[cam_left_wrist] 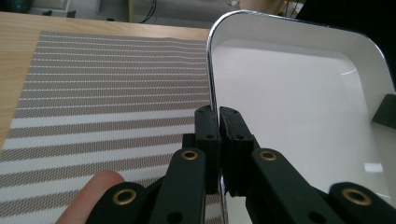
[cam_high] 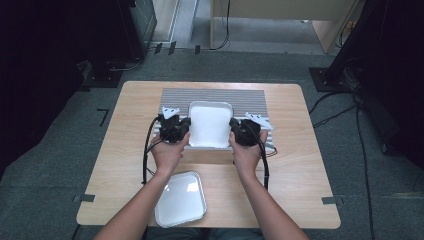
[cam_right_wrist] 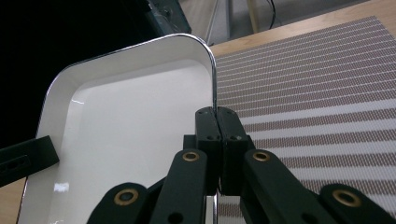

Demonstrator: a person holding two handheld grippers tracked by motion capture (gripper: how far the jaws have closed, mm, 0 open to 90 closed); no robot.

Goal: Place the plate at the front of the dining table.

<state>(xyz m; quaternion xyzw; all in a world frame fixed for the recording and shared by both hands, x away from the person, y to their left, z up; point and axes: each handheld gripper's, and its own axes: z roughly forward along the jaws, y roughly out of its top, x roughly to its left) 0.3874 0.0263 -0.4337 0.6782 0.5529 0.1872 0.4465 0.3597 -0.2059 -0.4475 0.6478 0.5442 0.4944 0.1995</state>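
Observation:
A white tray (cam_high: 210,124) hangs between my two grippers over the striped placemat (cam_high: 212,96). My left gripper (cam_high: 185,128) is shut on the tray's left rim (cam_left_wrist: 211,60), its jaws pinching the thin edge. On the opposite side my right gripper (cam_high: 234,128) is shut on the tray's right rim (cam_right_wrist: 212,65). The tray's white inside (cam_left_wrist: 299,107) is bare, and the same holds in the right gripper view (cam_right_wrist: 130,126). A fingertip (cam_left_wrist: 88,193) shows beside the left gripper (cam_left_wrist: 217,114); the right gripper (cam_right_wrist: 216,114) grips near the tray's corner.
A second white tray (cam_high: 181,199) lies on the wooden table (cam_high: 300,165) near its front edge, left of centre. The placemat (cam_left_wrist: 107,102) (cam_right_wrist: 317,88) spreads under and beyond the held tray. Cables trail from both grippers toward the person.

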